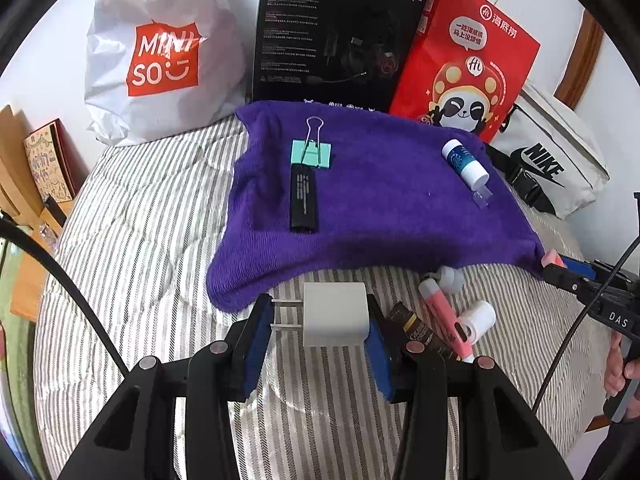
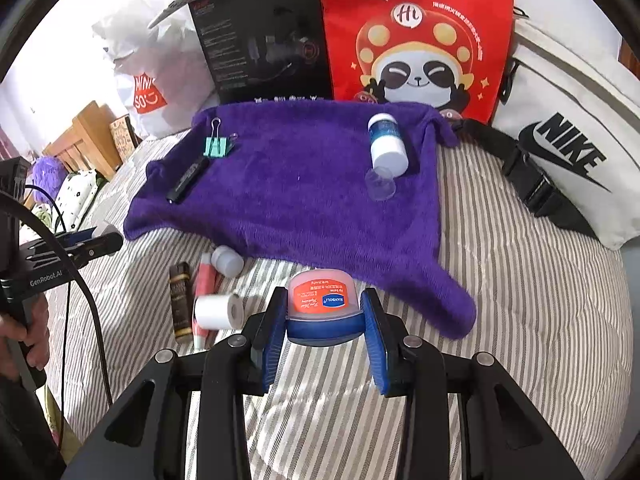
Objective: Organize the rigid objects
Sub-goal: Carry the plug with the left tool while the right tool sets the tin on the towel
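Note:
My left gripper [image 1: 320, 318] is shut on a white wall charger [image 1: 334, 314], prongs pointing left, just in front of the purple towel [image 1: 380, 208]. My right gripper [image 2: 324, 312] is shut on a small jar with a blue lid and orange label [image 2: 322, 306] near the towel's [image 2: 288, 200] front edge. On the towel lie a mint binder clip [image 1: 312, 152], a black stick [image 1: 303, 198] and a white bottle [image 1: 464, 162] with a clear cap. The clip [image 2: 218, 146], stick [image 2: 188, 180] and bottle [image 2: 386, 144] also show in the right wrist view.
On the striped bedding lie a pink tube [image 1: 444, 314], a white roll [image 1: 478, 320], a dark tube [image 1: 416, 326] and a small grey bottle [image 2: 227, 261]. Behind the towel stand a Miniso bag [image 1: 160, 56], black box [image 1: 332, 32], red bag [image 1: 468, 64] and Nike bag [image 1: 556, 160].

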`<state>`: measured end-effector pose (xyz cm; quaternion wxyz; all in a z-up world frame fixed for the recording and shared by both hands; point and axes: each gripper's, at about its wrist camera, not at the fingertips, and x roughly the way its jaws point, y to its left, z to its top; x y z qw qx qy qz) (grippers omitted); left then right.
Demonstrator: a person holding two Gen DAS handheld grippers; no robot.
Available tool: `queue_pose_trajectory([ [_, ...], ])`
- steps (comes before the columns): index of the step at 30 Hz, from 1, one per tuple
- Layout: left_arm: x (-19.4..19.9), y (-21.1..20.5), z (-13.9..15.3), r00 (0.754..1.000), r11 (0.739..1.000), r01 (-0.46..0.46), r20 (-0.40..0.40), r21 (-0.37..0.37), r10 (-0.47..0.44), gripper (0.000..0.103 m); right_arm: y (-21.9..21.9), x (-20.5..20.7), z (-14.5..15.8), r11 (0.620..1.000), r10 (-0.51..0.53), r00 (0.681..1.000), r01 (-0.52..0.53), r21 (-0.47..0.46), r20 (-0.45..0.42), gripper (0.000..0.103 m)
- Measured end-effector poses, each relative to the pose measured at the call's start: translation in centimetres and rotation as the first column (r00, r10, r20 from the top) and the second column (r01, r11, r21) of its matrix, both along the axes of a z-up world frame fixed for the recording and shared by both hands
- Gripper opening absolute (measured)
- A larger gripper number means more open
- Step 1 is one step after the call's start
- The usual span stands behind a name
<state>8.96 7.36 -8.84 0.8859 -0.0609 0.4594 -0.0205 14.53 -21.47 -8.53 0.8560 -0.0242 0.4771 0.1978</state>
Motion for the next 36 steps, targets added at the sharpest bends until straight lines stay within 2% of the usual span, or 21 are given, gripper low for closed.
queue_pose_trajectory([
  [10, 1.7, 0.2, 0.8, 1.000, 1.000, 0.004, 0.018, -0.009, -0.004, 0.042, -0.6, 3.4, 0.3, 0.999, -0.035, 0.999, 0.035, 0.011, 0.003, 0.037],
  [20, 3.5, 0.4, 0.3, 1.000, 1.000, -0.003, 0.014, -0.029, 0.003, 0.042, 0.2, 6.8, -1.8, 0.997, -0.075, 0.996, 0.075, -0.006, -0.043, 0.037],
  [36, 5.1, 0.6, -0.1, 1.000, 0.998, 0.009, 0.005, -0.060, -0.009, 0.042, 2.2, 10.4, -5.2, 0.995, -0.069, 0.994, 0.063, -0.074, -0.085, 0.037],
])
